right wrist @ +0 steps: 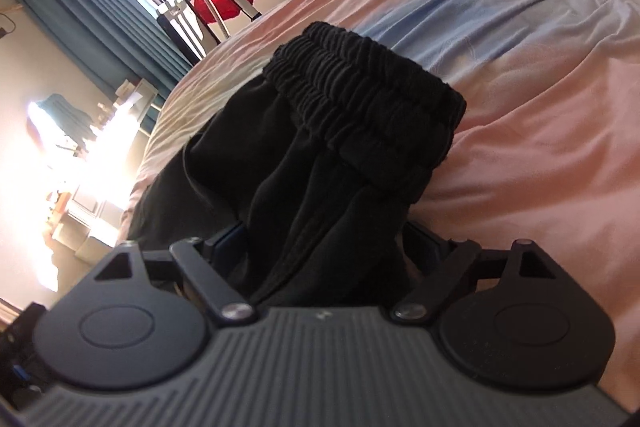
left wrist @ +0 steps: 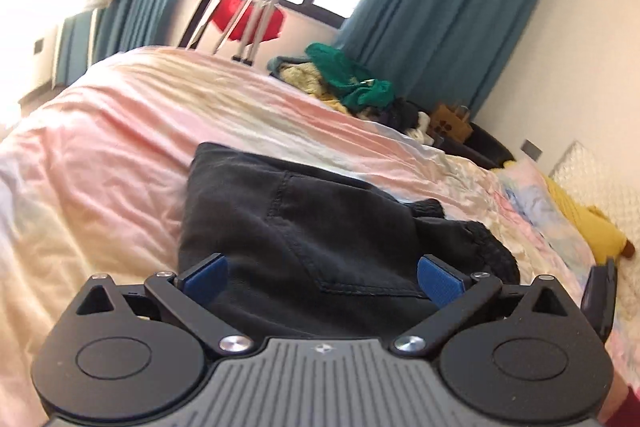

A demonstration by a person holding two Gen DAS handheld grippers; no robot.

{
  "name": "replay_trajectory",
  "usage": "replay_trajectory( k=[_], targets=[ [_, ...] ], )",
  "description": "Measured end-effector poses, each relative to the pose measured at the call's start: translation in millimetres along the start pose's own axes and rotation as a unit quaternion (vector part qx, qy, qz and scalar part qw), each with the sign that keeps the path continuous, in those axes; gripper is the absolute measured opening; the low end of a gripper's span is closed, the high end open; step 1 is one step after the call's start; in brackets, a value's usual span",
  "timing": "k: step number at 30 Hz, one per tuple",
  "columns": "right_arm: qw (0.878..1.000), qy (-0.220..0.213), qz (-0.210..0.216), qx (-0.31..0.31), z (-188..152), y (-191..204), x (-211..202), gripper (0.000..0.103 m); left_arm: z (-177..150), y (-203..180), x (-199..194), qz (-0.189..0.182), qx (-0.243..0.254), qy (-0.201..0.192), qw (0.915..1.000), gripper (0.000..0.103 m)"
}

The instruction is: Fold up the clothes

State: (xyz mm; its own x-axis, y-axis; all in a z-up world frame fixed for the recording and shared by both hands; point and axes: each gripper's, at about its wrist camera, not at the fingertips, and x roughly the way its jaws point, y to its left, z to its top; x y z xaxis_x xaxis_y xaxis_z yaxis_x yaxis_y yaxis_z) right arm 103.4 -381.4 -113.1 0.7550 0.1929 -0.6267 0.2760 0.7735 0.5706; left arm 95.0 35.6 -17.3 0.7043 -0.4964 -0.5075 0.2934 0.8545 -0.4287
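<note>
Black trousers point(left wrist: 304, 227) lie doubled over on bed point(left wrist: 120, 155); left gripper point(left wrist: 320, 281) fingers apart, straddling cloth; right gripper point(right wrist: 324, 247) fingers hidden by cloth, grip unclear; clothes heap point(left wrist: 352, 83) waits unfolded.

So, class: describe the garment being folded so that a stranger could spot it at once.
Start at the pink rumpled bed sheet. In its middle lies the black cotton garment with a ribbed elastic waistband. It is the only dark piece on the sheet; the green clothes are piled beyond the bed's edge.

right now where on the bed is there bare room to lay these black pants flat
Open pink sheet lies left of the black pants, toward the curtains. Crowded: the clothes pile at the far edge and the yellow garment on the right.
</note>
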Motion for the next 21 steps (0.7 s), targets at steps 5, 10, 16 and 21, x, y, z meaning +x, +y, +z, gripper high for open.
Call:
replay_trajectory(
  k=[5,10,16,21],
  targets=[
    [0.998,0.025,0.039,0.050,-1,-13,24,0.100,5,62,22,0.040,-0.119,0.046,0.9910,0.101],
    [0.979,0.012,0.177,0.104,5,-12,23,0.102,-1,82,41,0.025,-0.167,0.090,0.9815,0.100],
    [0.987,0.028,0.150,0.051,3,6,27,0.103,-11,92,51,-0.002,-0.212,0.108,0.9713,0.100],
    [0.978,0.023,0.169,0.123,2,-10,43,0.103,-15,95,56,-0.013,-0.235,0.108,0.9658,0.089]
  ],
)
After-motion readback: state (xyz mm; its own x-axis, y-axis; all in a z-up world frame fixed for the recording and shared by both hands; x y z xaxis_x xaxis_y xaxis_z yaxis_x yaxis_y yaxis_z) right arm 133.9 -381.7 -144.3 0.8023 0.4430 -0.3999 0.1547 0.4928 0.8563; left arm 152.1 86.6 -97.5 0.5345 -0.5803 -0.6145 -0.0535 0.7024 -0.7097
